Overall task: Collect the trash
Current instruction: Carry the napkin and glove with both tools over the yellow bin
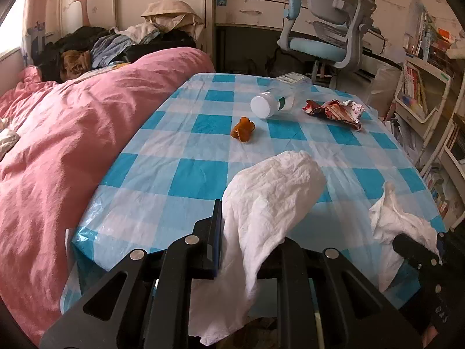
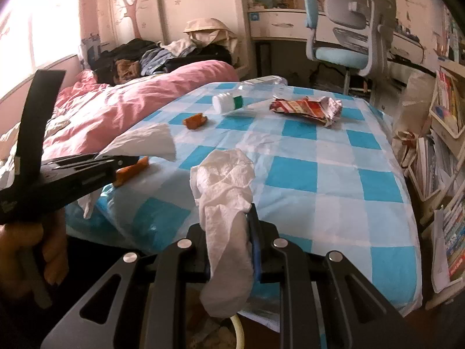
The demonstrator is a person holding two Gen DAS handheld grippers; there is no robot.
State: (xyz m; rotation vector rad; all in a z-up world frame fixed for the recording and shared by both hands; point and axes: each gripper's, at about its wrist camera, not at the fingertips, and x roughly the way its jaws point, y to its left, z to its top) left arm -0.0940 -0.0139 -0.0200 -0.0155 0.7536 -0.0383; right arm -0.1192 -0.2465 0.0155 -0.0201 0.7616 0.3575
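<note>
Blue-and-white checked plastic covers the worktop [image 1: 186, 174], which butts against a bed with a pink duvet [image 1: 58, 145]; a grey and blue chair [image 1: 328, 29] stands beyond the far edge. Largest trash item on the worktop: a clear plastic bottle [image 1: 279, 99] with a white cap, lying on its side near the far edge. Just beside it, apart, a crumpled red foil wrapper [image 1: 334, 110]. Nearer, a small orange-brown scrap [image 1: 242, 129], looks like peel, can't confirm. Both tongs sit at the near edge, each already loaded: left tongs [image 1: 250, 241] are clamped on a large white tissue [image 1: 270, 197] that drapes down over the fingers; right tongs [image 2: 229, 232] are pinched on a 2nd crumpled white tissue [image 2: 226, 192], its tail hanging below. Something pale is under the right tongs, possibly a bin rim, too hidden to call. In the right wrist view another orange piece [image 2: 130, 170] shows by the left tongs; unclear what it is. Progress estimate: early. 2 tissues lifted, not yet dropped; bottle, wrapper and scrap are untouched, so at least 3 pickups remain.
</note>
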